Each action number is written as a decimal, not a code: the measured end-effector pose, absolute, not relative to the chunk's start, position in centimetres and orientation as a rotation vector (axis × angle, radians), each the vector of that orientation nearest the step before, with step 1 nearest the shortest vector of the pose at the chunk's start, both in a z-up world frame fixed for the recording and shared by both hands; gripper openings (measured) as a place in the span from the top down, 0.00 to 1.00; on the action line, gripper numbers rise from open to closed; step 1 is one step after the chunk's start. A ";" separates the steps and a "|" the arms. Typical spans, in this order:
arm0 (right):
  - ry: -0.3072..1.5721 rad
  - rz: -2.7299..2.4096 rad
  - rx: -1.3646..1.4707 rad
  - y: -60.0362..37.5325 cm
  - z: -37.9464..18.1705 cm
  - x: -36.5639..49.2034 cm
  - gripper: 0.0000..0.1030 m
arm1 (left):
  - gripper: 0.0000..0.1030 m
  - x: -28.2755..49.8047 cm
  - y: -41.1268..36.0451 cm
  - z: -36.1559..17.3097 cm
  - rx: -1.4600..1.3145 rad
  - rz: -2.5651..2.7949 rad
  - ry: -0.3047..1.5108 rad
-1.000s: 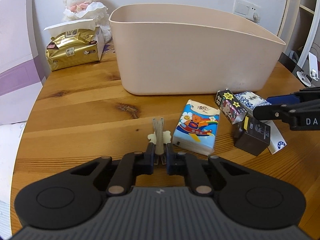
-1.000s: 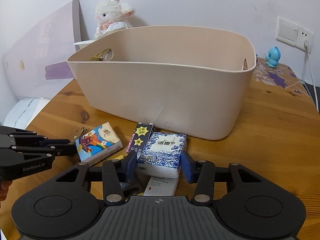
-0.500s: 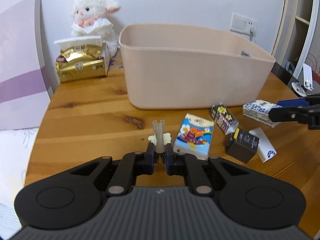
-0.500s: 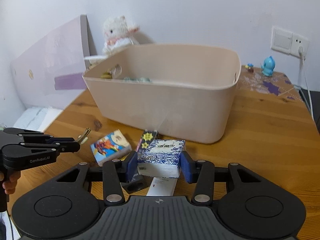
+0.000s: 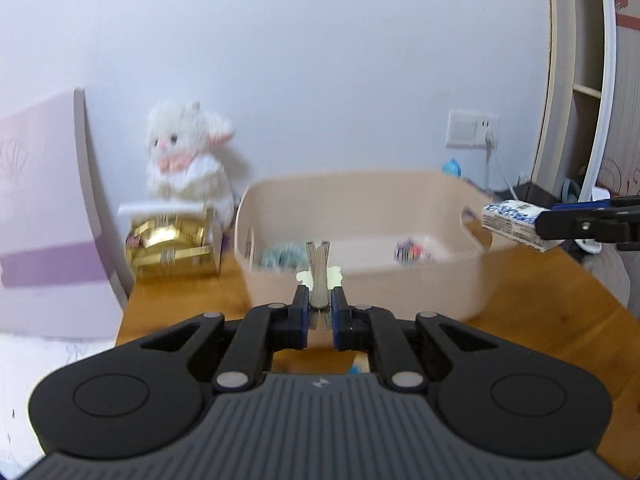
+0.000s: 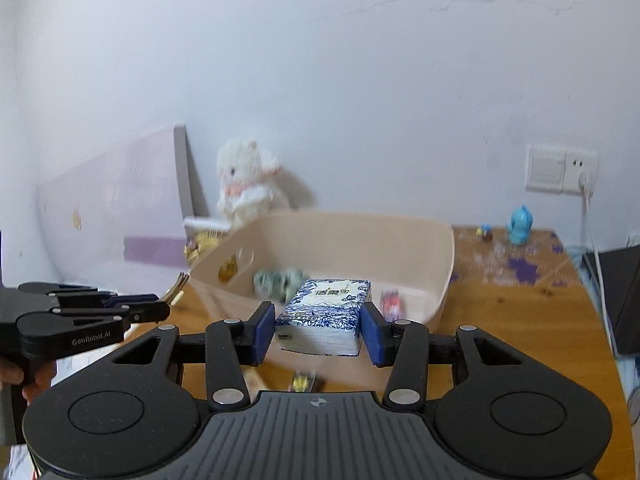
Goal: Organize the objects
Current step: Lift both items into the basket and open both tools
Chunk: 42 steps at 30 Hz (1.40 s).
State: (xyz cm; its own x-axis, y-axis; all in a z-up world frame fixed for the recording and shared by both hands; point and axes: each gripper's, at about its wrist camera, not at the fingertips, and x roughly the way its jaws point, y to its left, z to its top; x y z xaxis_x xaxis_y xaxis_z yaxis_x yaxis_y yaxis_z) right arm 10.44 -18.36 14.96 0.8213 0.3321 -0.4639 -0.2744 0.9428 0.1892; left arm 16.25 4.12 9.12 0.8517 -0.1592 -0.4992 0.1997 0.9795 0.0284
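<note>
My left gripper (image 5: 320, 306) is shut on a beige hair clip (image 5: 318, 276) with a cream flower, held in the air in front of the beige bin (image 5: 360, 280). My right gripper (image 6: 318, 332) is shut on a blue-and-white tissue pack (image 6: 326, 312), held above the near rim of the bin (image 6: 440, 280). That pack also shows in the left wrist view (image 5: 514, 224), at the bin's right end. The left gripper shows in the right wrist view (image 6: 164, 306), left of the bin. Small items lie inside the bin.
A white plush lamb (image 5: 188, 168) and a gold tissue box (image 5: 172, 248) stand left of the bin on the wooden table (image 5: 560, 300). A pink board (image 5: 44, 208) leans at the left. A blue figurine (image 6: 520, 230) and a wall socket (image 6: 560, 168) are at the back right.
Both grippers have risen from the table with their loads and moved toward the bin. The inside of the bin has come into view.
</note>
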 end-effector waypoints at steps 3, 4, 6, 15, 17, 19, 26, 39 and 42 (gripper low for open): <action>0.491 0.311 0.137 -18.6 15.8 11.8 0.58 | 0.88 17.9 3.1 10.4 0.079 -0.181 0.504; 0.487 0.307 0.138 -18.6 16.0 12.3 0.58 | 0.88 18.7 2.7 10.7 0.075 -0.177 0.504; 0.479 0.290 0.132 -18.4 16.1 13.4 0.58 | 0.88 20.1 2.0 11.0 0.074 -0.171 0.504; 0.556 0.215 0.148 -18.5 14.3 18.9 0.58 | 0.88 26.7 -0.1 8.9 0.125 -0.109 0.617; 0.590 0.200 0.134 -18.3 13.3 20.0 0.58 | 0.88 27.8 -0.7 8.0 0.152 -0.099 0.650; 0.628 0.177 0.113 -17.9 12.3 21.2 0.58 | 0.88 28.8 -1.1 7.2 0.164 -0.097 0.687; 0.713 0.146 0.053 -16.8 9.9 23.1 0.58 | 0.88 30.4 -1.5 4.7 0.168 -0.075 0.792; 0.640 0.183 0.077 -17.3 12.3 20.3 0.21 | 0.19 27.0 -0.8 8.8 0.169 -0.075 0.651; 0.639 0.197 0.083 -17.5 13.2 19.1 0.11 | 0.15 25.6 -0.5 9.6 0.182 -0.073 0.621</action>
State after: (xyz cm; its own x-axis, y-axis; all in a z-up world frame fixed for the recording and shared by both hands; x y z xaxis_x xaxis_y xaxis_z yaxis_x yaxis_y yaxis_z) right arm 19.09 -17.46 13.18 0.7845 0.2084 -0.5840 -0.1572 0.9779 0.1378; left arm 25.59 -0.49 9.60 0.8113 -0.0134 -0.5845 0.1226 0.9814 0.1477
